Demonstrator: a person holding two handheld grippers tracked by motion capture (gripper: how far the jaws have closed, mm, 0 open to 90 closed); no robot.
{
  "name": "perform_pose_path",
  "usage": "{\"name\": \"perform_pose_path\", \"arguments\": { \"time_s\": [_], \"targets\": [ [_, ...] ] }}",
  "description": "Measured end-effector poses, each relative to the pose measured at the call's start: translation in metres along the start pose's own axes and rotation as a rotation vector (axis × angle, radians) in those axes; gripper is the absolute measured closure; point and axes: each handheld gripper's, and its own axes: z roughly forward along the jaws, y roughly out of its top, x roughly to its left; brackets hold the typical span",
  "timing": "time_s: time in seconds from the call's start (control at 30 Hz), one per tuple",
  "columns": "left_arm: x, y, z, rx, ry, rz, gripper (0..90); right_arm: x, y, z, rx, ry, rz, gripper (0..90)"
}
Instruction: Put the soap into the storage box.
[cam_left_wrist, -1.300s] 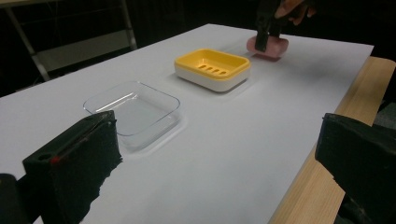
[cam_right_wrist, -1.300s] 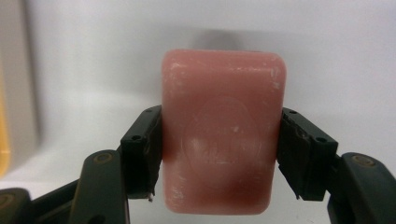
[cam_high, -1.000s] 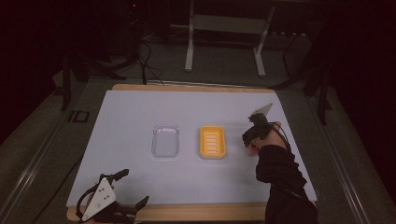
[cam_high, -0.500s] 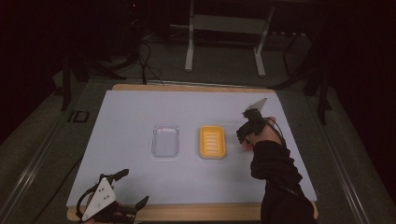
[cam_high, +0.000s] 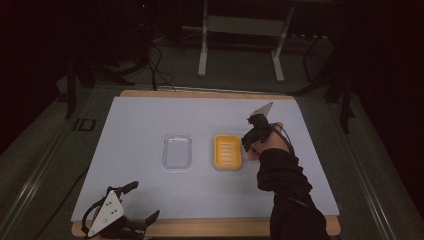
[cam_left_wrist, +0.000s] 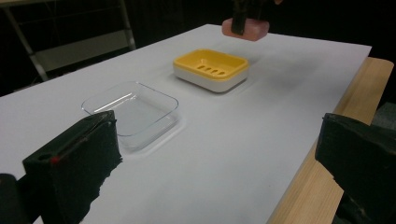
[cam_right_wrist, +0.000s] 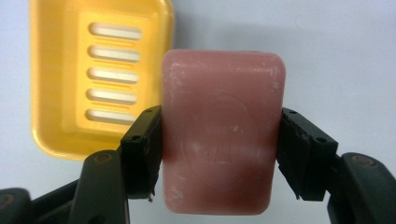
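Note:
My right gripper (cam_right_wrist: 219, 154) is shut on a pink soap bar (cam_right_wrist: 223, 130), held flat above the table beside the right edge of the yellow soap dish (cam_right_wrist: 70, 79). From above, the right gripper (cam_high: 254, 136) hangs just right of the dish (cam_high: 228, 151). In the left gripper view the soap bar (cam_left_wrist: 245, 29) hovers behind the dish (cam_left_wrist: 211, 69). A clear plastic lid (cam_high: 177, 150) lies left of the dish. My left gripper (cam_high: 131, 216) rests at the table's front left corner, jaws wide apart and holding nothing; its fingers (cam_left_wrist: 74, 158) frame the lid (cam_left_wrist: 130, 108).
A white sheet covers the table (cam_high: 150, 120), with a wooden edge (cam_high: 210, 227) showing at the front. A metal stand (cam_high: 240, 45) is on the floor beyond the far edge. A dark sleeve (cam_high: 285, 190) reaches in from the front right.
My right gripper has carried the soap bar leftward and a little away from the person, closer to the yellow dish. The left gripper has stayed put.

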Motion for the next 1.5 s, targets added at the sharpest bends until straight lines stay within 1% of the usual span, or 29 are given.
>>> {"name": "perform_pose_path", "arguments": {
  "time_s": [0.07,0.17,0.2,0.23,0.27,0.3,0.37,0.4,0.43,0.47,0.5,0.57,0.63,0.67,0.77,0.87,0.9,1.03,1.13,1.2,1.23,1.33,1.37,1.43,1.5],
  "targets": [
    [0.000,0.000,0.000,0.000,-0.001,0.000,0.2,0.005,0.001,0.000,0.003,0.004,-0.004,37.5],
    [0.000,0.000,0.000,-0.001,-0.001,0.000,0.2,0.007,0.001,0.000,0.001,0.010,-0.003,37.5],
    [0.000,0.000,0.000,0.000,-0.001,0.000,0.2,0.017,0.003,0.000,0.002,0.015,-0.015,37.5],
    [0.000,0.000,0.000,0.000,-0.002,0.000,0.2,0.017,0.003,0.000,0.002,0.015,-0.015,37.5],
    [0.000,0.000,0.000,-0.001,-0.002,0.002,0.2,0.023,0.004,0.000,-0.004,0.029,-0.020,37.5],
    [0.000,0.000,0.000,-0.001,-0.002,0.002,0.2,0.023,0.004,0.000,-0.004,0.029,-0.020,37.5],
    [0.000,0.000,0.000,-0.002,-0.003,0.001,0.2,0.032,0.005,0.002,0.000,0.026,-0.026,37.5],
    [0.000,0.000,0.000,-0.002,-0.002,0.001,0.2,0.032,0.005,0.002,0.000,0.026,-0.026,37.5],
    [0.000,0.000,0.000,-0.003,-0.003,0.001,0.2,0.038,0.006,0.003,0.001,0.028,-0.037,37.5],
    [0.000,0.000,-0.001,-0.003,-0.004,0.001,0.2,0.040,0.007,0.004,0.000,0.036,-0.035,37.5],
    [0.000,0.000,-0.001,-0.003,-0.004,0.001,0.2,0.040,0.007,0.004,0.000,0.036,-0.035,37.5],
    [0.000,0.000,-0.001,-0.005,-0.005,-0.001,0.2,0.045,0.007,0.005,-0.013,0.047,-0.033,37.5],
    [0.000,0.000,-0.001,-0.004,-0.006,0.001,0.2,0.053,0.008,0.009,-0.016,0.054,-0.039,37.5],
    [0.000,0.000,-0.001,-0.004,-0.006,0.001,0.2,0.053,0.008,0.009,-0.016,0.054,-0.039,37.5],
    [0.000,0.001,-0.001,-0.006,-0.007,0.003,0.2,0.062,0.008,0.015,-0.028,0.051,-0.042,37.5],
    [0.000,0.000,-0.001,-0.007,-0.008,0.000,0.2,0.064,0.009,0.018,-0.029,0.056,-0.034,37.5],
    [0.000,0.001,-0.001,-0.008,-0.009,0.000,0.2,0.066,0.009,0.021,-0.040,0.053,-0.031,37.5],
    [0.000,0.001,-0.001,-0.009,-0.011,0.000,0.2,0.067,0.010,0.026,-0.049,0.059,-0.021,37.5],
    [0.000,0.001,-0.001,-0.009,-0.012,0.000,0.2,0.068,0.010,0.027,-0.050,0.061,-0.019,37.5],
    [-0.001,0.001,-0.002,-0.009,-0.014,0.001,0.2,0.068,0.010,0.031,-0.059,0.077,-0.006,37.5],
    [-0.001,0.001,-0.002,-0.009,-0.015,0.000,0.2,0.069,0.010,0.033,-0.061,0.076,-0.003,37.5],
    [0.000,0.001,-0.002,-0.011,-0.014,0.001,0.2,0.069,0.010,0.039,-0.057,0.077,0.004,37.4],
    [0.000,0.001,-0.002,-0.011,-0.014,0.001,0.2,0.069,0.010,0.041,-0.057,0.077,0.014,37.5],
    [0.000,0.001,-0.002,-0.012,-0.015,0.000,0.2,0.069,0.010,0.045,-0.056,0.070,0.018,37.4],
    [0.000,0.001,-0.002,-0.011,-0.015,0.000,0.2,0.068,0.009,0.047,-0.047,0.075,0.025,37.4]
  ]
}}
